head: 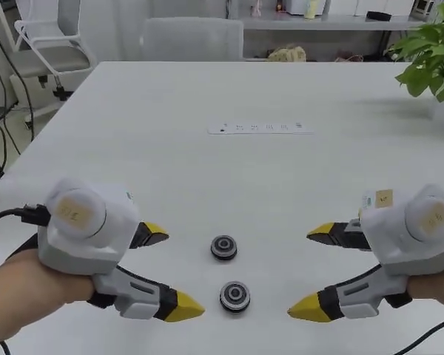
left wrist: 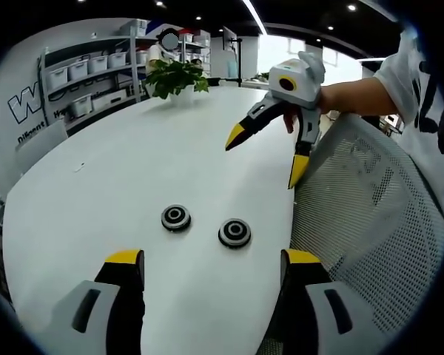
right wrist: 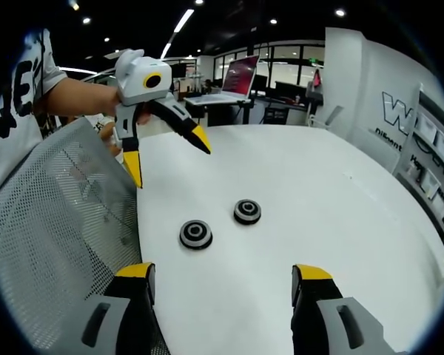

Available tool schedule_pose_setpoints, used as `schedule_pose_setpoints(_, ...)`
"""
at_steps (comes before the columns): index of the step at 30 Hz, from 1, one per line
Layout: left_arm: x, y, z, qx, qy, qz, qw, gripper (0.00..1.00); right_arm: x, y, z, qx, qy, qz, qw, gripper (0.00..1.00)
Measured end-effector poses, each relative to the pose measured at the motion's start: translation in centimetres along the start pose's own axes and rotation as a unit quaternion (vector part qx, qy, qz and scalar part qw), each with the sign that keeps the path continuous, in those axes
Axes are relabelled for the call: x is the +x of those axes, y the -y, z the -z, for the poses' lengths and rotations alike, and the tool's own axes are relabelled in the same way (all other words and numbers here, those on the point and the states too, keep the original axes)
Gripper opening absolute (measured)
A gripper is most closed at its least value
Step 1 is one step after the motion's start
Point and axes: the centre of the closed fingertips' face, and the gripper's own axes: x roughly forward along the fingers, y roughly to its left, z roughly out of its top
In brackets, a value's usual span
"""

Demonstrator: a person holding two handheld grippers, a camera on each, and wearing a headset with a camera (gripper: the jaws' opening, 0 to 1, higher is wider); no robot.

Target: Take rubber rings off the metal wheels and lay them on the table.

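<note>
Open-plan office, long white table (head: 281,96), mesh chair (left wrist: 370,214), laptop (right wrist: 233,81), shelves of bins (left wrist: 89,81)

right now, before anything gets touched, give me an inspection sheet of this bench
Surface: white table, flat.
Job's things: far wheel and near wheel lie flat and apart; dark rubber rings appear to be on both.
Clutter: power strip farther back.
Grippers: left gripper and right gripper flank the wheels, jaws open, holding nothing.
Cables: black cable trails from the left gripper.
Surroundings: plant, chair.
</note>
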Motion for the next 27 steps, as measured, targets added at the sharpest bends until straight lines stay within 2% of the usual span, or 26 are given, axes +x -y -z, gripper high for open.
schedule_pose_setpoints(9, 0.3, 0.2, -0.1, 0.007, 0.005, 0.009, 0.9999, 0.69, 0.4, -0.3, -0.5, -0.028, 0.002, -0.008, 0.9996, 0.70)
schedule_pose_setpoints(20, 0.5, 0.5, 0.2, 0.015, 0.003, 0.016, 0.9998, 0.64, 1.4, -1.2, -0.9, -0.049, 0.006, -0.027, 0.9984, 0.65)
schedule_pose_setpoints(27, 0.7, 0.8, 0.0, 0.022, 0.007, 0.022, 0.9995, 0.60, 1.7, -1.4, -1.0, -0.060, 0.007, -0.036, 0.9975, 0.62)
